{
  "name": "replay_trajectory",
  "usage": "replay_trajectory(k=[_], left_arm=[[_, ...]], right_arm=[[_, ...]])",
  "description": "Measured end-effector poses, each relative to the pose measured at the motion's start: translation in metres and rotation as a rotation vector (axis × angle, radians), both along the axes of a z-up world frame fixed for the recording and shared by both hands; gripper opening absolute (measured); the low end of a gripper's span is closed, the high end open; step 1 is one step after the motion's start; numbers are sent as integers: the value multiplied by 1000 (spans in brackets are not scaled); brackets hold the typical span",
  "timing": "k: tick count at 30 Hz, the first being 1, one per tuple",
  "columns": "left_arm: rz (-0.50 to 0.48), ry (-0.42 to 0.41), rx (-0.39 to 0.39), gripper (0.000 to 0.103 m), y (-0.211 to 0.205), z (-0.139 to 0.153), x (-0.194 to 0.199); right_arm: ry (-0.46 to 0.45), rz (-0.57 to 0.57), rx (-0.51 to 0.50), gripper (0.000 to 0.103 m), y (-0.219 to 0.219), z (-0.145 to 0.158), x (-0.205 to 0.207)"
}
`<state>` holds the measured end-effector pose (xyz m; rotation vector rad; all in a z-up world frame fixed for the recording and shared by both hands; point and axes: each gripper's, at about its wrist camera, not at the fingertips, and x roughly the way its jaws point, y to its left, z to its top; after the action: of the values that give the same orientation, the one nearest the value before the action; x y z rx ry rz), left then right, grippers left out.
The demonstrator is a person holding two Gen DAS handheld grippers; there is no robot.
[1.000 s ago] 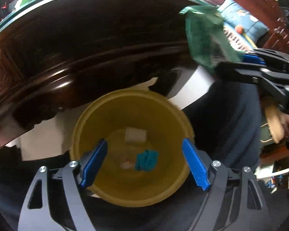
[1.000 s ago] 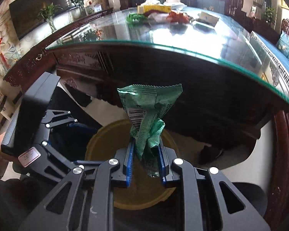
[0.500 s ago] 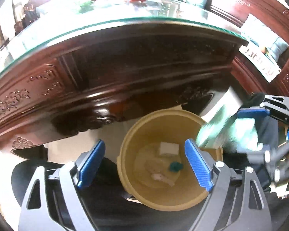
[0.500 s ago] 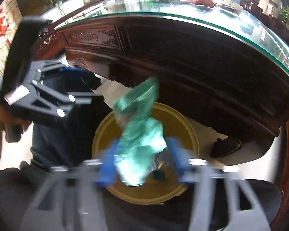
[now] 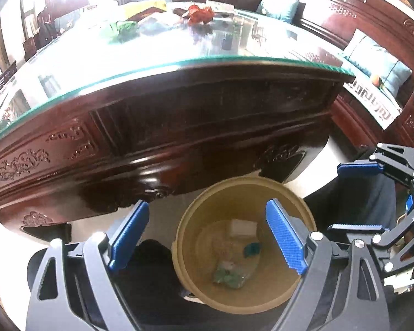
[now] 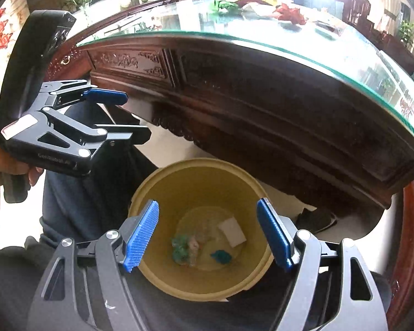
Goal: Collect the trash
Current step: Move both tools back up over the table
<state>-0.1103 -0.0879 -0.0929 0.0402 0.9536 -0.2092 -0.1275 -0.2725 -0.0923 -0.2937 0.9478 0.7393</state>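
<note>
Both grippers stand wide and empty: right gripper (image 6: 208,237) has just opened above the bin (image 6: 162,176), green wrapper (image 6: 182,249) lying inside below it; left gripper (image 5: 207,237) hovers likewise.

A round yellow plastic waste bin (image 6: 198,176) stands upright on the pale floor, just beside the carved dark wooden side of the table. At its bottom lies a crumpled green snack wrapper (image 6: 180,249), scrunched into a loose wad, with a small teal scrap (image 6: 220,256) near it and a flat white rectangular piece (image 6: 231,231) a little apart. On the table's glass top, well away, more litter remains: a crumpled red wrapper (image 5: 200,13) and a green wrapper (image 5: 124,27).
</note>
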Motion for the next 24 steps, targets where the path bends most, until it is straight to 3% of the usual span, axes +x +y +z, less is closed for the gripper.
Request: replay_trajectory(k=[6,8,10,14,20,24], left_arm=[[26,-98,26,96,1,29,5],[41,-141,32,99,4,41,7],[64,-197,31,99,8,56,10],[133,-288,-7,99,23,80,21],[210,-342,38,99,40,101,73],[271,-297,60,99,56,98,127]], right_arm=[[-88,5,87,77,-3,22,4],[-144,-8,116,90,-2,32,4],[-223,-24,148,95,-4,46,5],[-283,-59,208,95,-6,61,14],[-434,-127,156,95,9,76,36],[-480,-163,134,95,19,86,65]])
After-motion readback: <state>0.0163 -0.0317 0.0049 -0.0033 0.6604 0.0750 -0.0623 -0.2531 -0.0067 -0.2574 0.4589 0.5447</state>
